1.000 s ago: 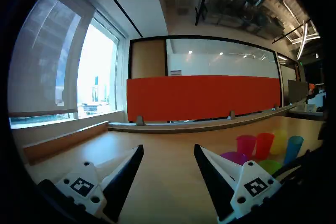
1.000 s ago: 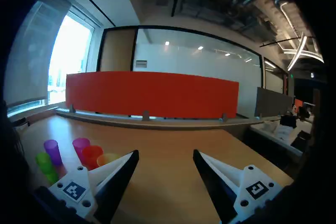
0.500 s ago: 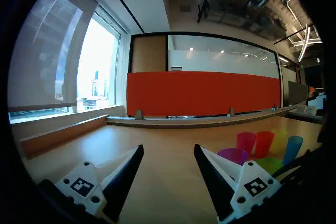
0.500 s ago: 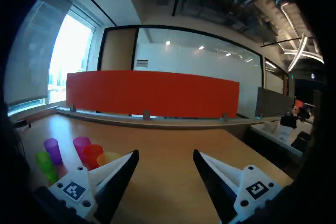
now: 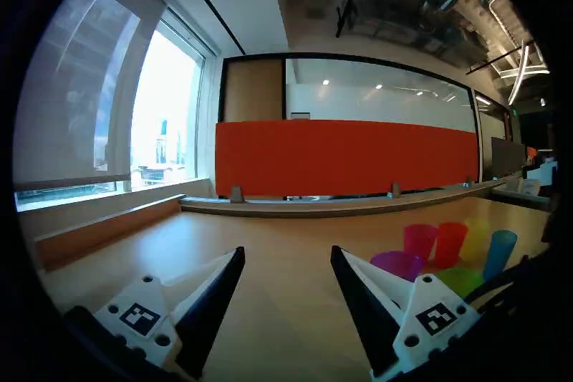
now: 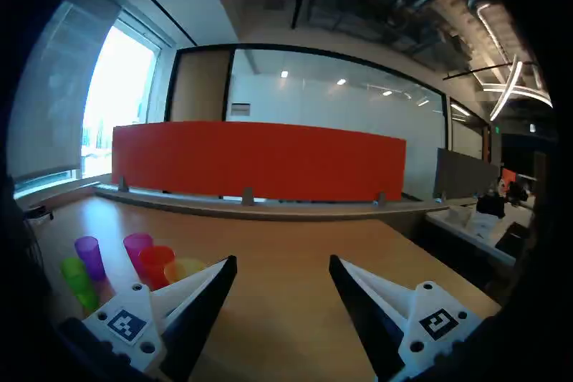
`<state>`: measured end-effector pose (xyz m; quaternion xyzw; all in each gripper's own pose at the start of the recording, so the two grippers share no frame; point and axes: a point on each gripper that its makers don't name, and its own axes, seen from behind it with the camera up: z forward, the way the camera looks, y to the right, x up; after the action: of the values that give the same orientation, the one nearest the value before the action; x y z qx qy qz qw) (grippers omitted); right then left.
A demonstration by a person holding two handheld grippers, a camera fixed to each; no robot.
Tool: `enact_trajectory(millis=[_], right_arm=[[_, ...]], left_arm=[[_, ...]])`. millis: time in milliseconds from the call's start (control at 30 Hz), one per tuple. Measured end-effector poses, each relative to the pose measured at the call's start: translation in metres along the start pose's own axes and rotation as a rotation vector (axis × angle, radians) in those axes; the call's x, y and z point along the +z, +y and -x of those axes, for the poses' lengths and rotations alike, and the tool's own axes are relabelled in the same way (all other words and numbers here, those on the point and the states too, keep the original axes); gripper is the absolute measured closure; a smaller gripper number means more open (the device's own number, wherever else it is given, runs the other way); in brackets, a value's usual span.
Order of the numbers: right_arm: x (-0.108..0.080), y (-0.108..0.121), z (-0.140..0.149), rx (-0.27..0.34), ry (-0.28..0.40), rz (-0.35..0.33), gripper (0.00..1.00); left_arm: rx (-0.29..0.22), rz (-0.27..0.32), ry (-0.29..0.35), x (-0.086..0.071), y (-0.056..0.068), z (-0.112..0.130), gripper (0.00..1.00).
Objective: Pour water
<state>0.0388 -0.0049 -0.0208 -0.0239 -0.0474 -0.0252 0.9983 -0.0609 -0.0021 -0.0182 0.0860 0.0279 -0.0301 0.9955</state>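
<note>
Several coloured plastic cups stand grouped on the wooden table (image 5: 286, 289). In the left gripper view they sit at the right: a pink cup (image 5: 419, 241), a red cup (image 5: 450, 244), a yellow cup (image 5: 476, 239), a blue cup (image 5: 500, 253), a purple cup (image 5: 397, 265) and a green cup (image 5: 460, 282). My left gripper (image 5: 286, 267) is open, empty, left of them. In the right gripper view the cups sit at the left: purple cup (image 6: 89, 256), green cup (image 6: 77, 282), pink cup (image 6: 136, 249), red cup (image 6: 155, 264), yellow cup (image 6: 183, 269). My right gripper (image 6: 281, 271) is open and empty.
An orange divider panel (image 5: 344, 160) runs along the table's far edge (image 6: 251, 211). A bright window (image 5: 161, 131) and a wooden ledge (image 5: 107, 228) are at the left. Another desk with objects (image 6: 487, 228) stands at the right beyond the table's edge.
The left gripper view has shifted slightly, with the divider sitting a little higher and more level. The right gripper view is almost unchanged. Both grippers stay open.
</note>
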Motion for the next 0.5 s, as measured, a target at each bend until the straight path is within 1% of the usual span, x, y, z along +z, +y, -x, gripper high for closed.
enact_trajectory(millis=[200, 500], right_arm=[[-0.0008, 0.0014, 0.0017, 0.001, -0.001, 0.001, 0.0], [0.0007, -0.0027, 0.0047, 0.001, 0.0, -0.012, 0.0]], left_arm=[[0.001, 0.006, -0.001, -0.0009, 0.0007, 0.0, 0.12], [0.001, 0.009, -0.004, -0.0002, 0.0019, 0.0018, 0.1]])
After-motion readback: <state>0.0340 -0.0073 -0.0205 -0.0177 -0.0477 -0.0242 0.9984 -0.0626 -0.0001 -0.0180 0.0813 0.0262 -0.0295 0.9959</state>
